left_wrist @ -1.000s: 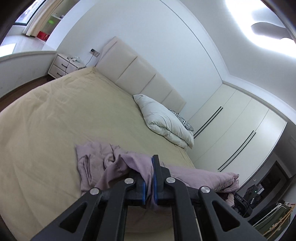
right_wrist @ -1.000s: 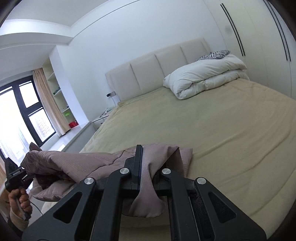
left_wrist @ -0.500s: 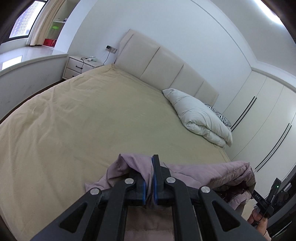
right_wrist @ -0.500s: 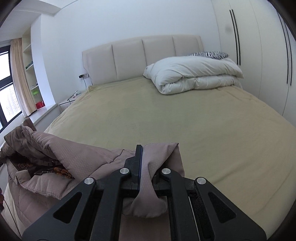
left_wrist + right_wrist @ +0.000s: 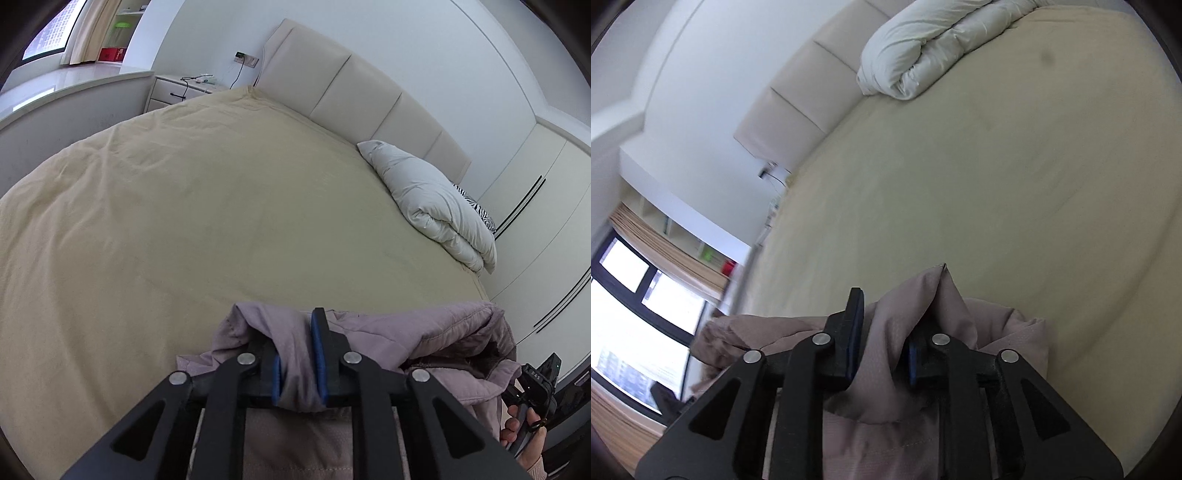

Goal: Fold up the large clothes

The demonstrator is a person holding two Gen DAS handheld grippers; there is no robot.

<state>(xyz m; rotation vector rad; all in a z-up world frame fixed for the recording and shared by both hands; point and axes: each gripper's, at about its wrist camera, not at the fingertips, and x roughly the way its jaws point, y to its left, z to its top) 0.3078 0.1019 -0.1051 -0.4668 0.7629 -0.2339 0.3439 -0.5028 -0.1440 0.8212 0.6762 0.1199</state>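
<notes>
A mauve quilted jacket [image 5: 406, 332] lies bunched at the near edge of the beige bed [image 5: 221, 221]. My left gripper [image 5: 295, 332] has a fold of it between its blue pads; the jaws are opening and the fabric still fills the gap. In the right wrist view the same jacket [image 5: 997, 332] drapes between the fingers of my right gripper [image 5: 888, 314]. Those jaws are opening too, and the cloth hangs slack in a wider gap. At the left wrist view's right edge a hand [image 5: 524, 424] holds the other gripper's body beyond the jacket's collar.
A folded white duvet [image 5: 432, 206] over a zebra pillow lies by the padded headboard [image 5: 351, 85]. A nightstand [image 5: 177, 90] and a window ledge [image 5: 74, 88] stand at the left. White wardrobe doors [image 5: 546, 206] line the right. A window [image 5: 628, 314] is low left in the right wrist view.
Both grippers came down toward the bed with the jacket, and the right one rolled. Both pairs of pads, pinched tight before, now stand apart with cloth between them.
</notes>
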